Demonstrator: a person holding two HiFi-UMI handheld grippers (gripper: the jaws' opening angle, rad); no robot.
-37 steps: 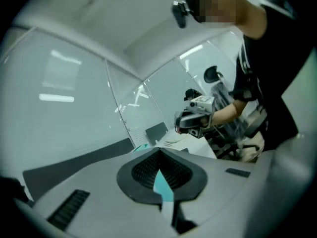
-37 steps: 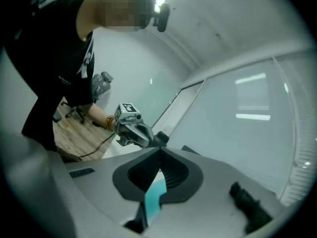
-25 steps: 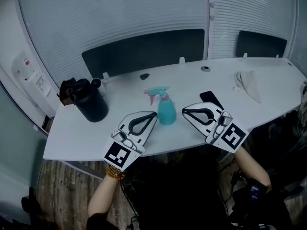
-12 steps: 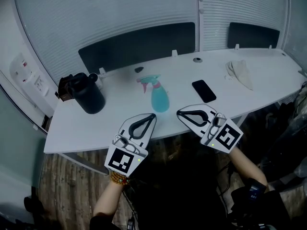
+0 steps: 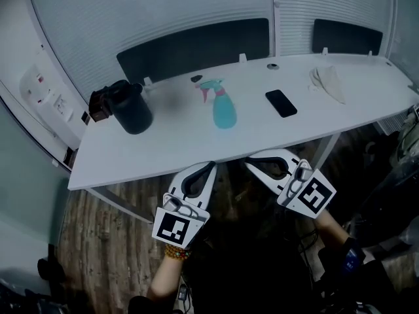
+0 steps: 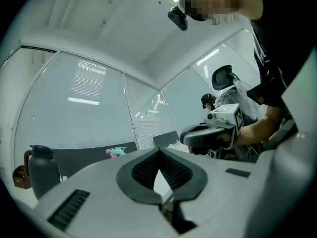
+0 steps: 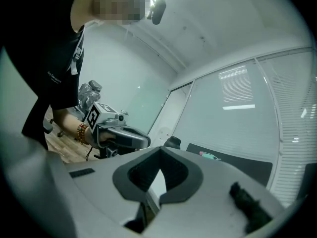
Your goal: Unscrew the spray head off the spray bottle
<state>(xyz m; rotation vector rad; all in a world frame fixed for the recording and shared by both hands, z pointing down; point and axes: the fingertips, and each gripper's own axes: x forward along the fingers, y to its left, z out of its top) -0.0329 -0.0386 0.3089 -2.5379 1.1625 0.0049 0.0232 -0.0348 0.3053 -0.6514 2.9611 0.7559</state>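
So far nothing's actually been unscrewed: the teal translucent plastic spray bottle (image 5: 224, 112) stands upright near the middle of the long white curved table (image 5: 163, 146), and its teal-and-pink trigger spray head (image 5: 214, 87) looks fully seated on the neck. The left gripper (image 5: 210, 167) and right gripper (image 5: 250, 165) are both off the near edge of the table, over the wood floor, with the bottle at roughly 12 o'clock from them and well apart. Both claws are clenched tight with nothing between the pads. A black lidded jug (image 5: 132, 112) sits at 9 o'clock from the bottle, a black phone (image 5: 281, 103) at 3 o'clock, and a crumpled pale cloth (image 5: 327, 82) around 2 o'clock. My read is the whole job's left: grab the body, grip the head, twist it off.
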